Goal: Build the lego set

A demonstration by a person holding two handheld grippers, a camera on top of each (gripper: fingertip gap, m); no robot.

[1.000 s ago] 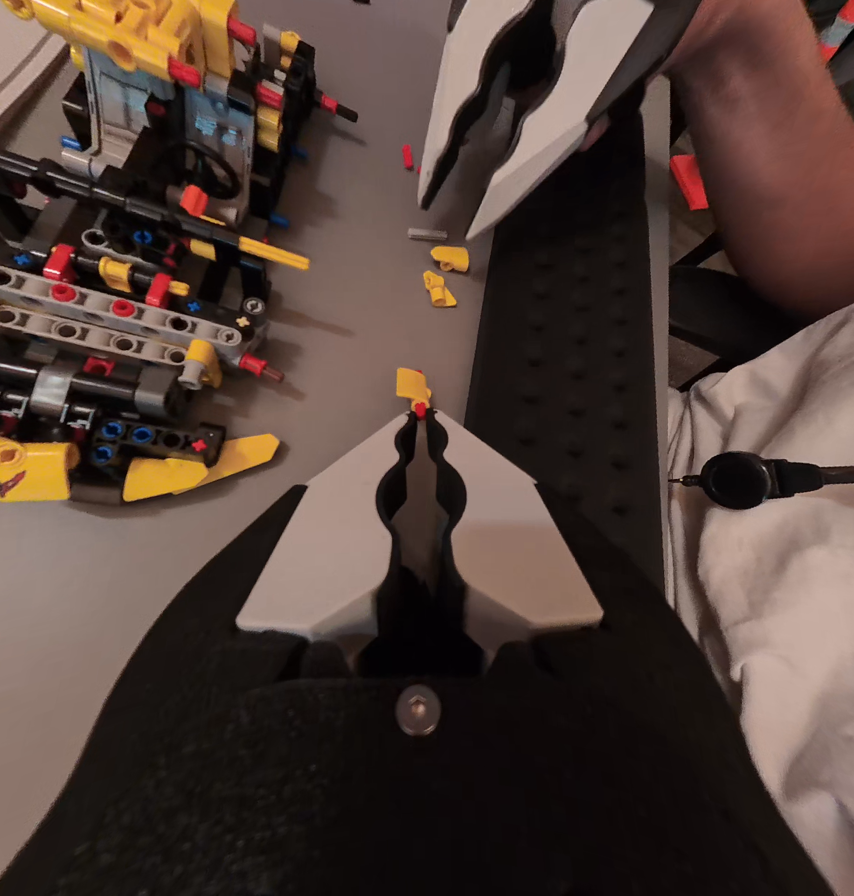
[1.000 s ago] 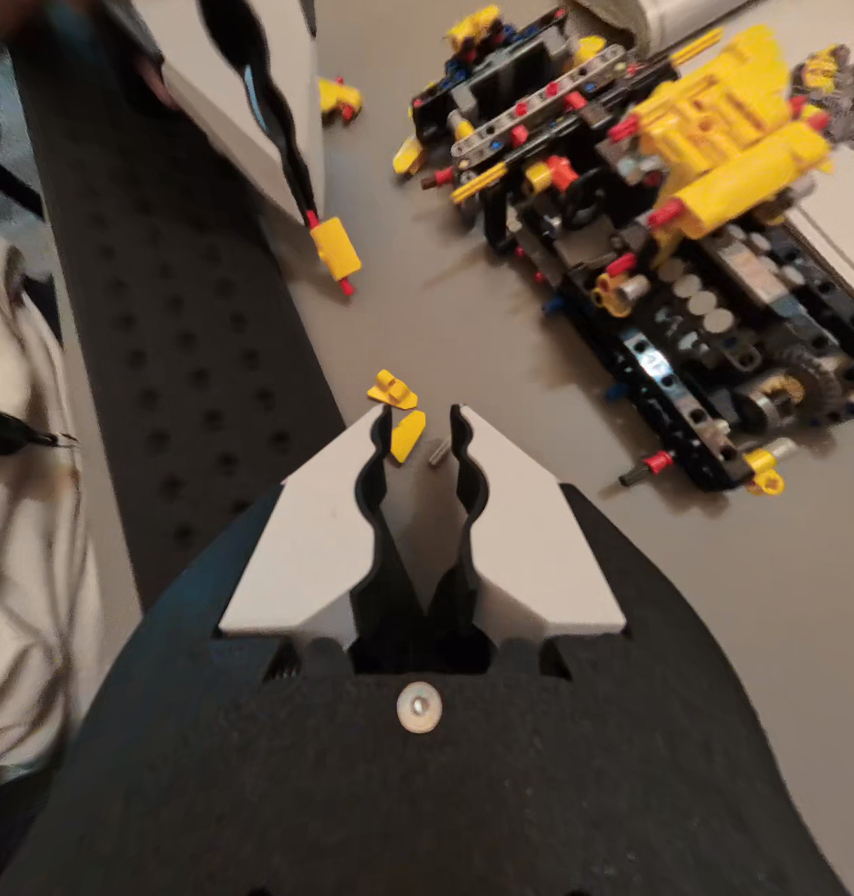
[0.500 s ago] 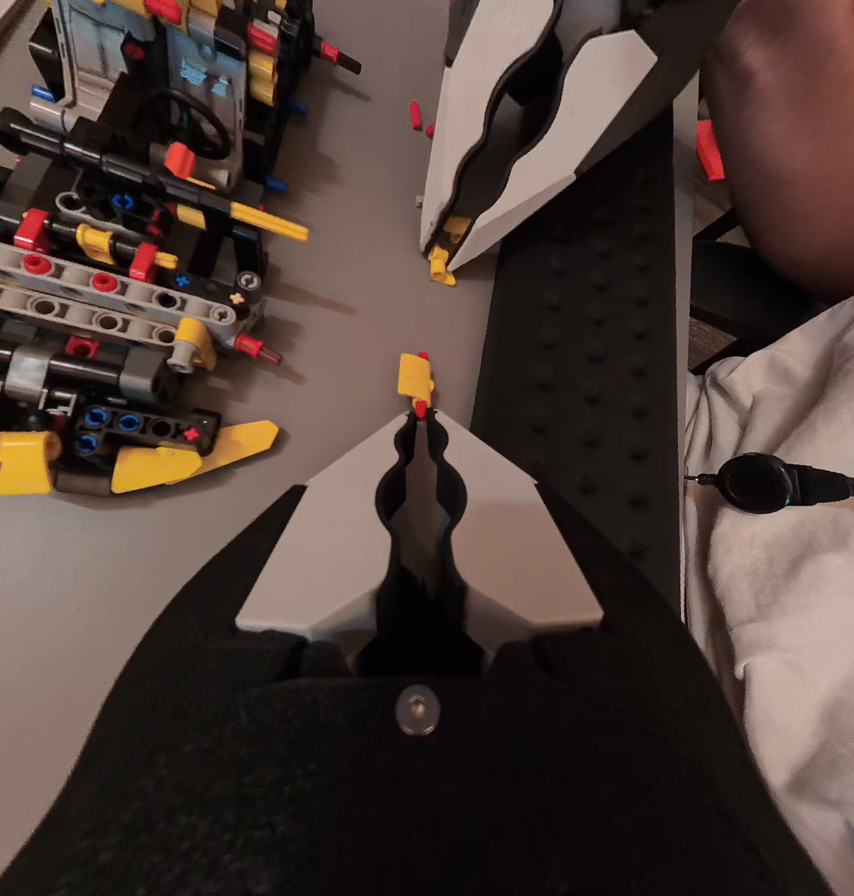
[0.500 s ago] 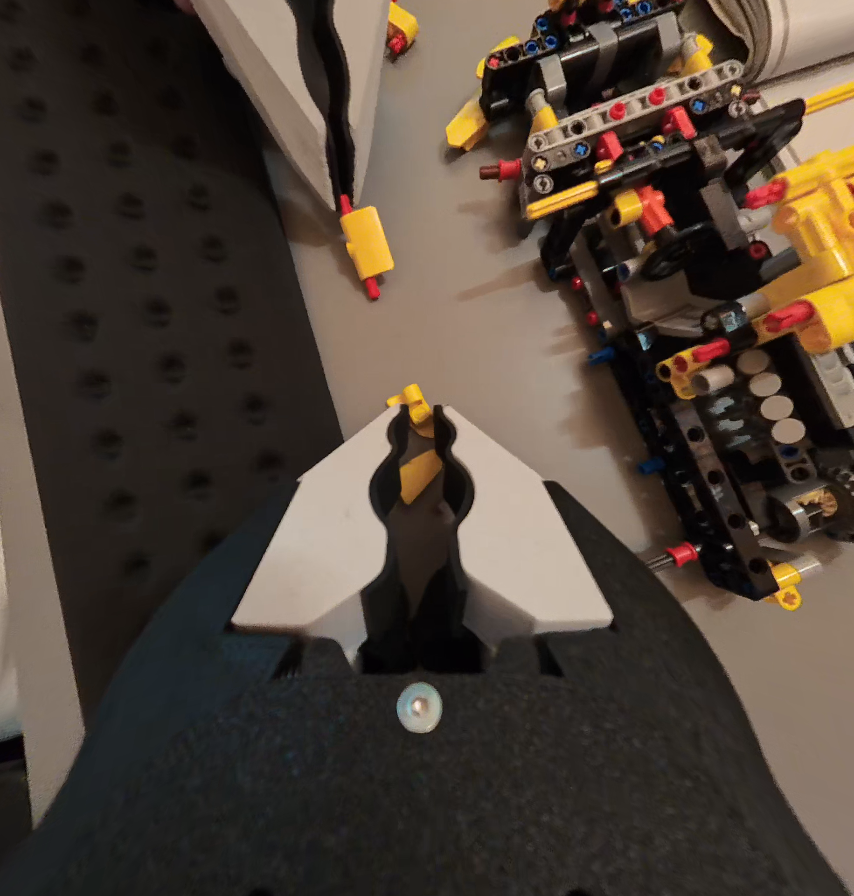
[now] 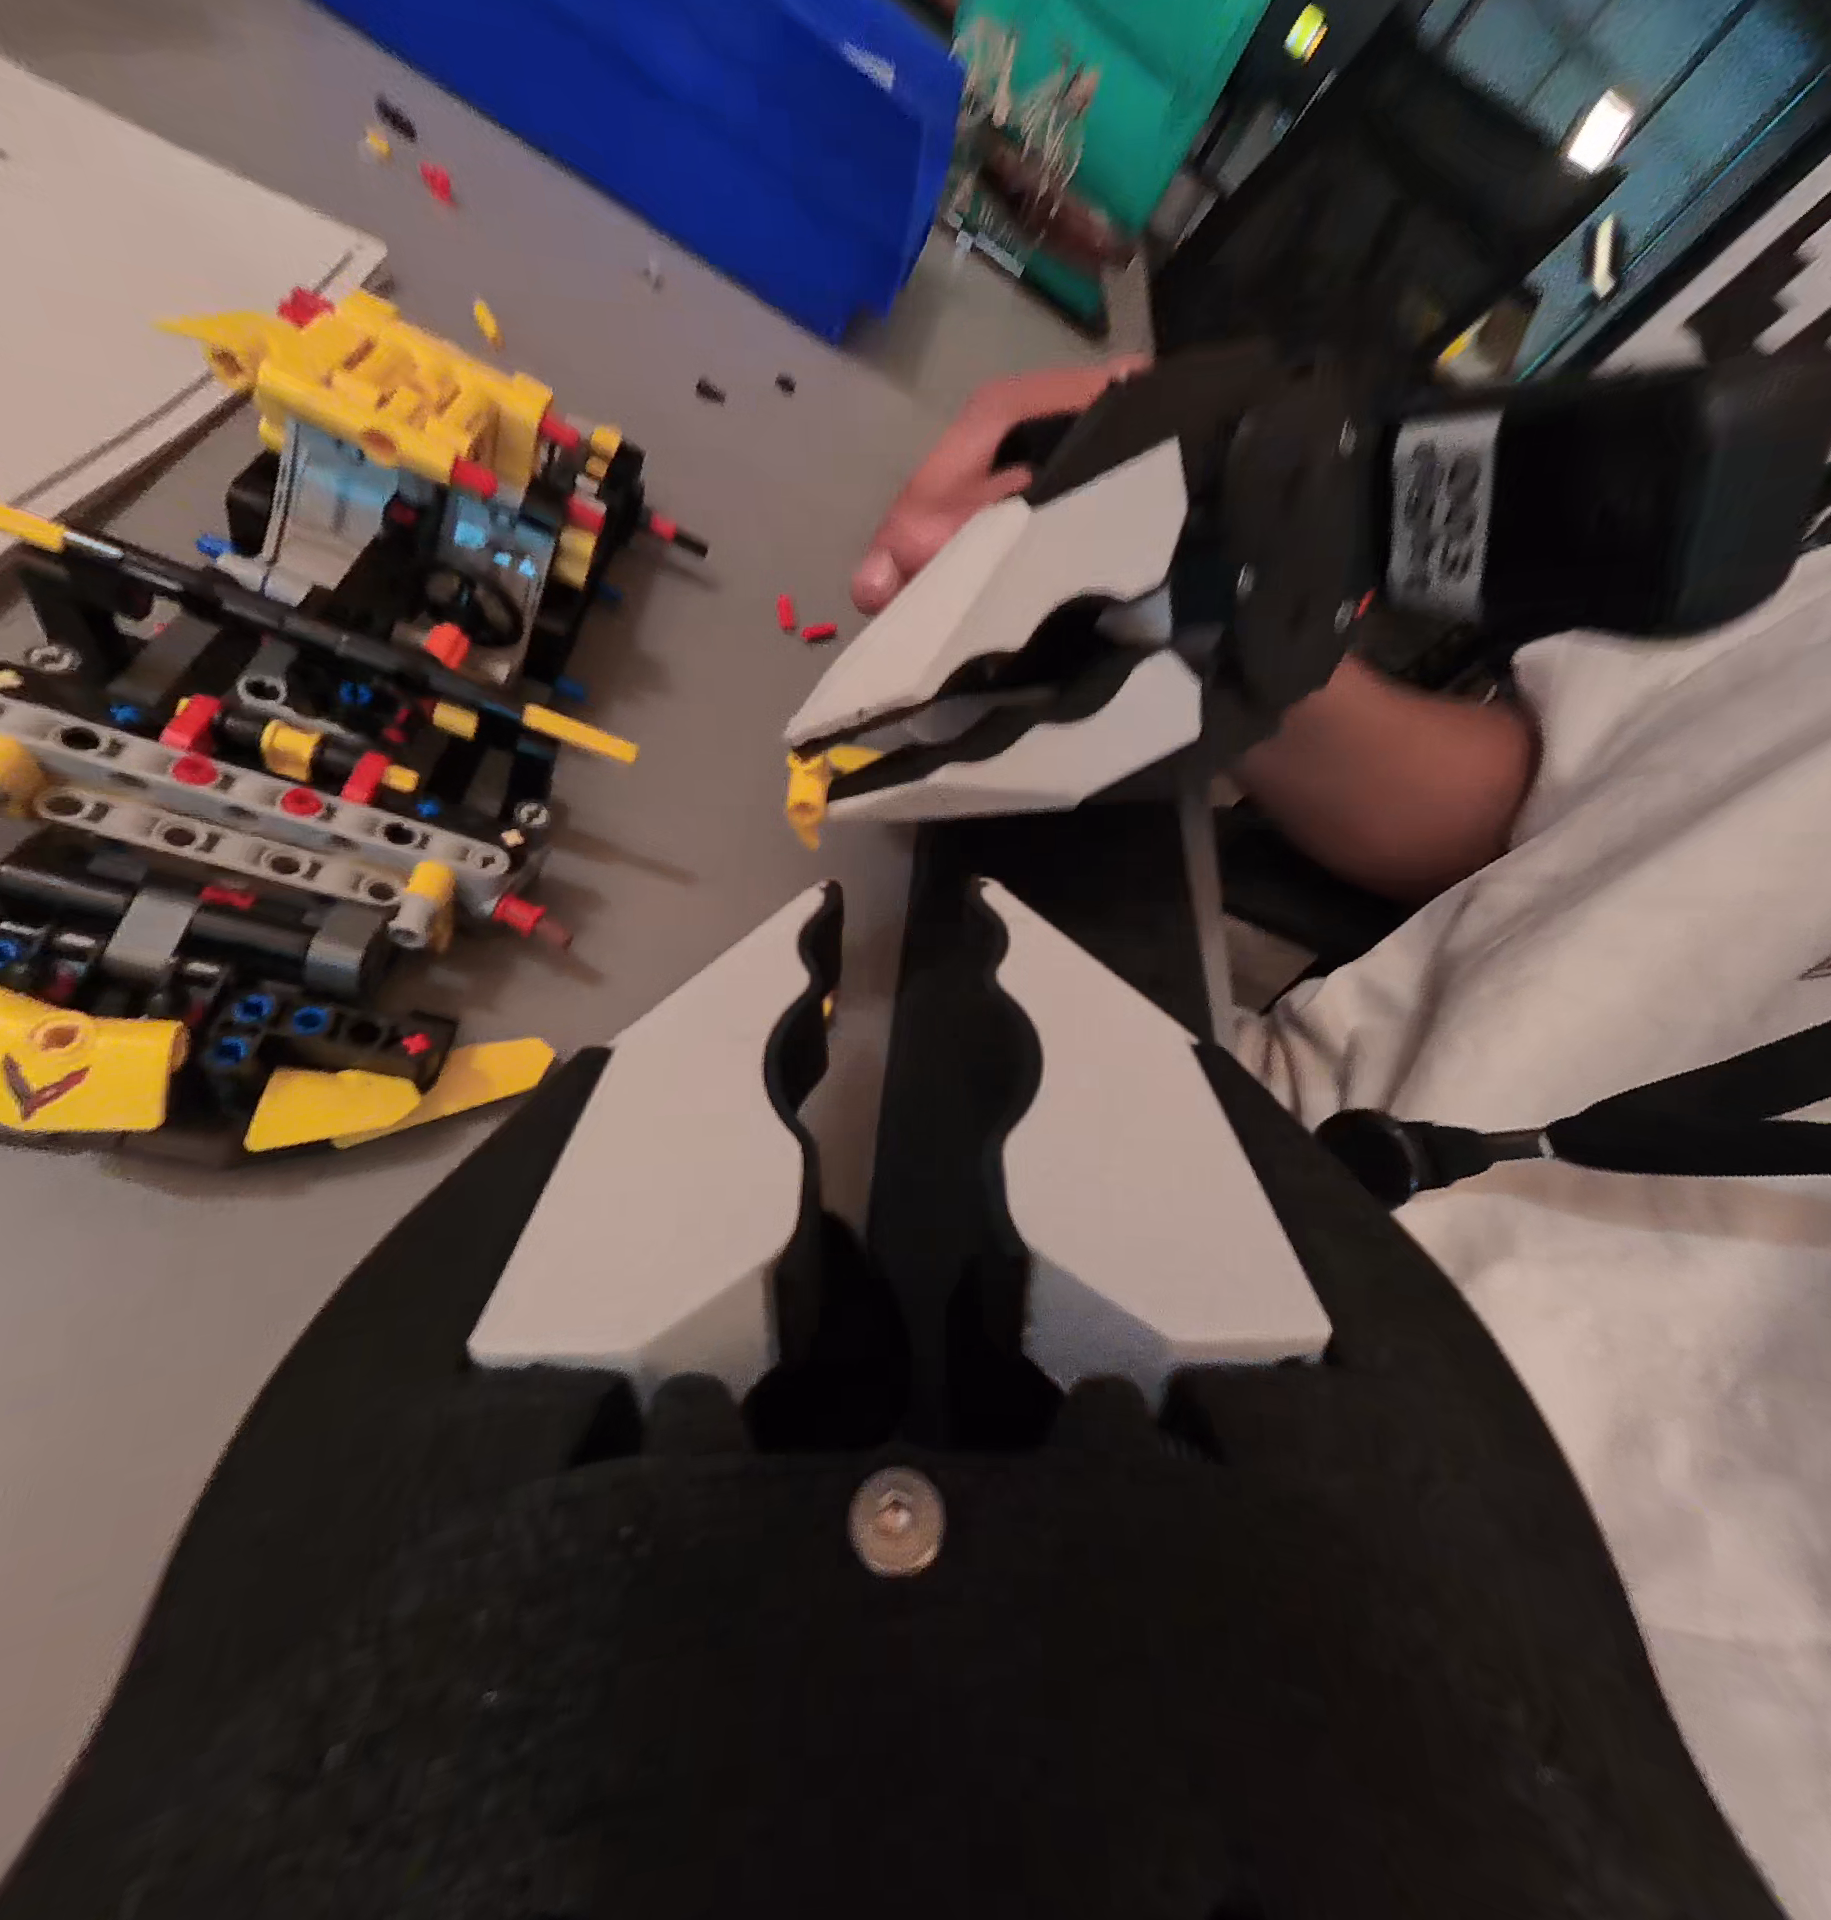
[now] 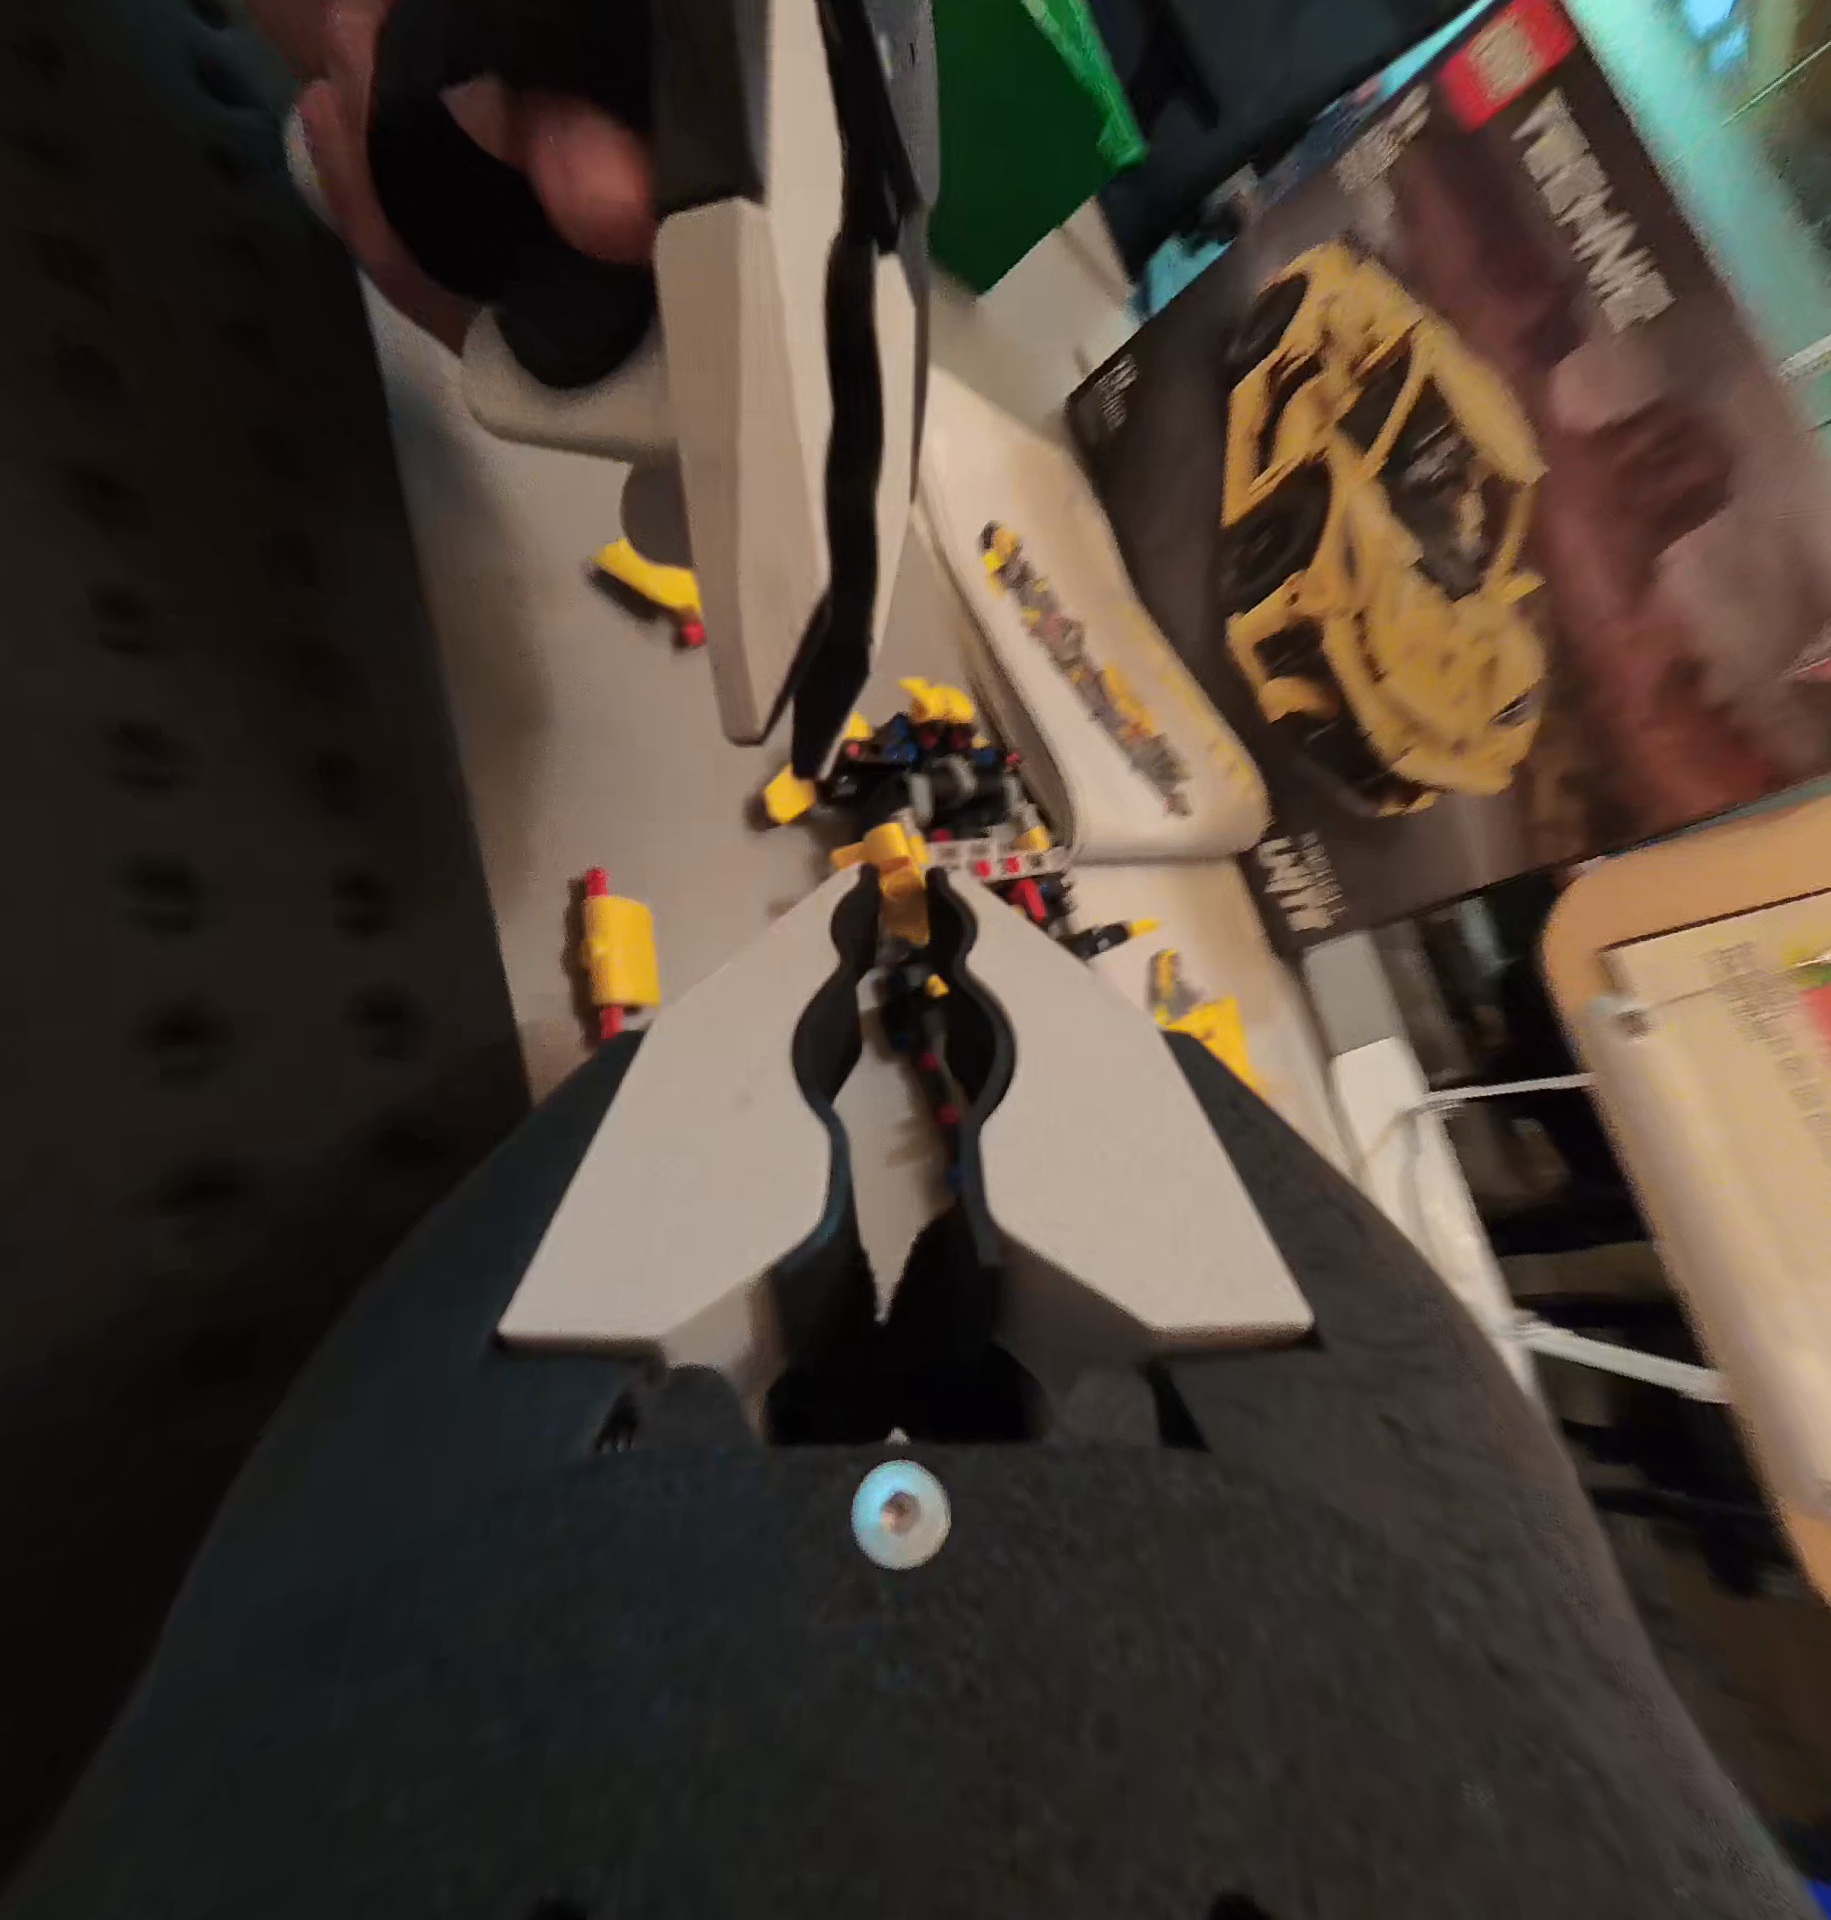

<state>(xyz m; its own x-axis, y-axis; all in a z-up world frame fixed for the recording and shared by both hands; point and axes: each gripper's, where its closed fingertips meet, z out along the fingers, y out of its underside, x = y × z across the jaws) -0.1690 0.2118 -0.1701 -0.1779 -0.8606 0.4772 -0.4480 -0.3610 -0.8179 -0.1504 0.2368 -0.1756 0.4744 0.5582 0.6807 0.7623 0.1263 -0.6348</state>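
The part-built yellow and black lego car (image 5: 267,727) stands on the grey table at the left. My left gripper (image 5: 906,899) is open and empty, beside the car's near end. My right gripper (image 6: 895,883) is shut on a small yellow lego piece (image 6: 895,868) and holds it above the table. In the left wrist view the right gripper (image 5: 812,769) and its yellow piece (image 5: 807,795) show just ahead of my left fingertips. A yellow connector with a red pin (image 6: 615,951) lies on the table below the left gripper (image 6: 786,743).
A black foam mat (image 6: 163,727) runs along the table edge. Another yellow piece (image 6: 646,582) lies on the table. The lego box (image 6: 1462,520) and a booklet (image 6: 1098,675) are behind the car. A blue bin (image 5: 734,135) stands at the back. Small loose pins (image 5: 802,623) lie about.
My left gripper has opened and let go of the yellow connector with the red pin. My right gripper has shut on a small yellow piece and lifted it. Both grippers have tilted up.
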